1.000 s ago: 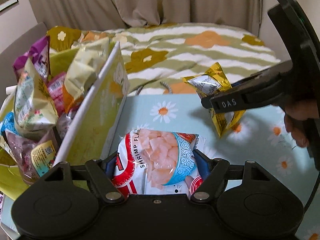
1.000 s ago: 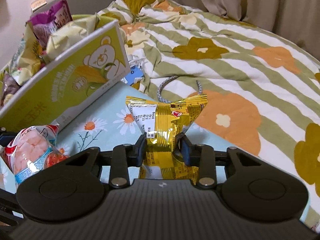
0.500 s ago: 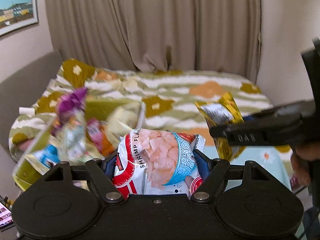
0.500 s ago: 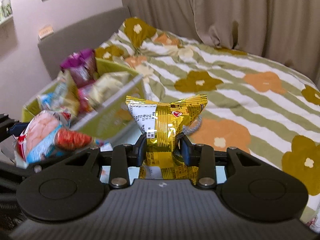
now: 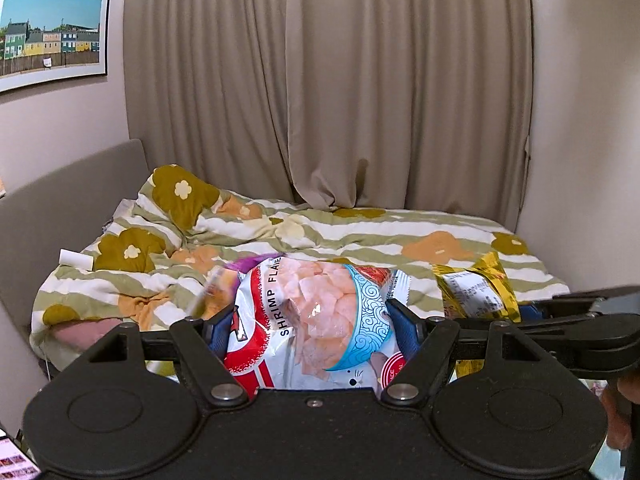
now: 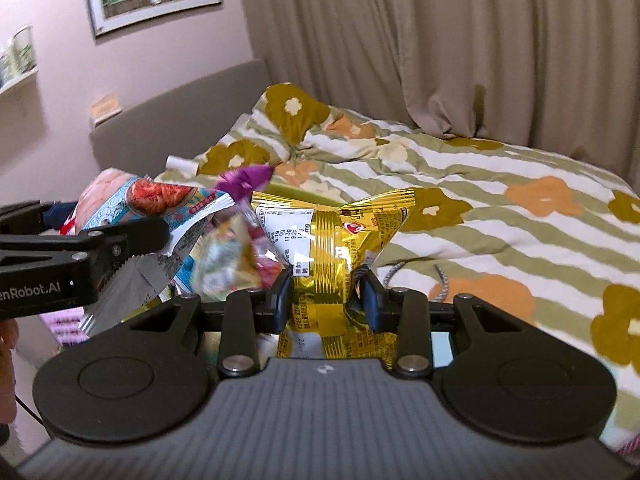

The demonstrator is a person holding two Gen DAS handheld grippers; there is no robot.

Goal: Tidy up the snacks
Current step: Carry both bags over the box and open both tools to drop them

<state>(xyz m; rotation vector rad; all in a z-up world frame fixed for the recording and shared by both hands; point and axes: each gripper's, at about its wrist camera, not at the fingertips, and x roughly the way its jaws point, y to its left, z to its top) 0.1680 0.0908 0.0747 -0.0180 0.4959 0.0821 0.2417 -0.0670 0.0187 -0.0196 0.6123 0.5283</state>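
Observation:
My left gripper is shut on a white, red and blue shrimp flakes bag, held up in the air. My right gripper is shut on a crumpled gold snack packet. In the left wrist view the gold snack packet and the right gripper's black arm show at the right. In the right wrist view the shrimp flakes bag sits at the left in the left gripper's dark jaws. Blurred snack packets with a purple one on top peek out behind the two held bags.
A bed with a green-striped flowered duvet fills the space ahead. Beige curtains hang behind it. A grey headboard and a framed picture are at the left. A person's hand shows at the left edge.
Both grippers have risen with their bags and tilted up. The yellow snack box and the flowered table top have dropped almost out of view; the bed and curtains now fill both views.

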